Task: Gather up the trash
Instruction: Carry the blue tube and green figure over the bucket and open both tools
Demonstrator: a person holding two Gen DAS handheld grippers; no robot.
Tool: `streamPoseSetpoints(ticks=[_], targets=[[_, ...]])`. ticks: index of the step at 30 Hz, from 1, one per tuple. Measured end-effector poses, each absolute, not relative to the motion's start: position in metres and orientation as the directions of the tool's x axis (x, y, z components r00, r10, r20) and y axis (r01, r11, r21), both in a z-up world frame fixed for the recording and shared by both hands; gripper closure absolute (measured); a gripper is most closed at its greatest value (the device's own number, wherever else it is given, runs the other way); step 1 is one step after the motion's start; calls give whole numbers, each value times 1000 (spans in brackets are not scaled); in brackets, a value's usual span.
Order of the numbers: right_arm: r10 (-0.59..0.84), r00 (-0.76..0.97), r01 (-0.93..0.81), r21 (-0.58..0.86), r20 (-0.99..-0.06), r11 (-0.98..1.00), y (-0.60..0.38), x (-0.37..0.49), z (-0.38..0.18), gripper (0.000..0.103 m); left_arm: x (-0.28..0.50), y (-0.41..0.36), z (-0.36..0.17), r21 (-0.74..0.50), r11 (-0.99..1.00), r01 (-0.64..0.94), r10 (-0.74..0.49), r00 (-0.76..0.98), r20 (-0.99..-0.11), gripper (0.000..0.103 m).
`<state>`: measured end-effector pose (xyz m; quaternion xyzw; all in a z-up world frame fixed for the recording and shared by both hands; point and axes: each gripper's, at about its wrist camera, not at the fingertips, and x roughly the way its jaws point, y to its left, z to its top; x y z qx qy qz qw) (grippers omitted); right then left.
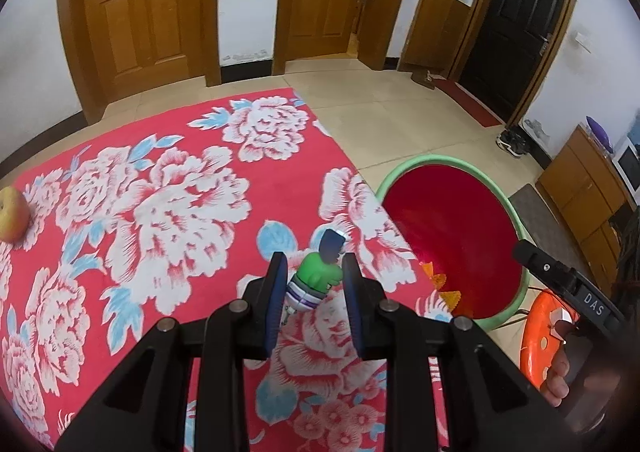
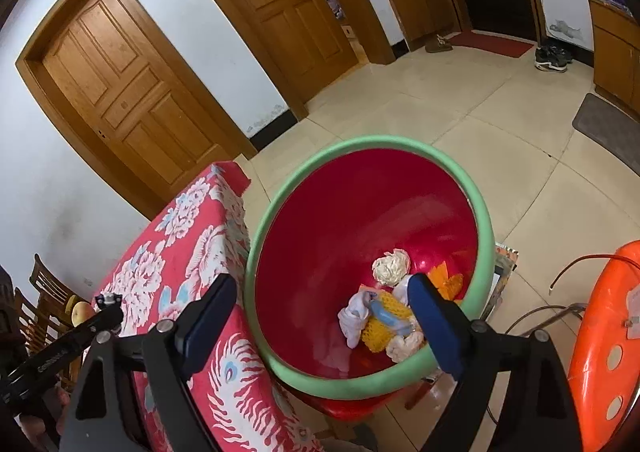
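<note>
Carrying the small green-and-purple bottle (image 1: 316,284) to the red bin (image 1: 452,236) is the step in hand, and it goes best if the left gripper (image 1: 314,284) keeps its squeeze until the bottle is past the green rim (image 1: 440,162) and over the bin's red inside, then lets go. The 2 blue pads (image 1: 276,304) are clenched on the bottle's body, its blue cap poking out ahead of the fingertips. The bin sits ahead and to the right of those fingers, just off the edge of the floral tablecloth (image 1: 160,192). The left gripper points steeply down over the cloth. The right gripper (image 2: 324,328) is released, jaws wide with nothing pressed between them, tilted down over the bin; the paper wads and yellow netting (image 2: 384,316) lie on the bin's bottom below its fingers. It should draw aside to leave the opening free.
</note>
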<state>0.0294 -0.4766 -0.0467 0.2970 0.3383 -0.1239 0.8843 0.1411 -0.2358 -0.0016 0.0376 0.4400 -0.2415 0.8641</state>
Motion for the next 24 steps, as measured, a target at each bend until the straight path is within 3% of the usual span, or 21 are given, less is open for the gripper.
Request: streamPoseSetpoints(ticks=[12, 22, 24], targets=[[-88, 756, 467, 440, -649, 767, -485, -7, -27, 14, 138, -288, -4, -164, 817, 552, -454, 443, -773, 76], [-112, 721, 519, 426, -684, 741, -500, -26, -39, 14, 143, -338, -20, -211, 773, 599, -502, 372, -781, 76], [-117, 717, 528, 425, -688, 735, -503, -28, -42, 14, 141, -343, -19, -212, 766, 607, -508, 369, -778, 68]])
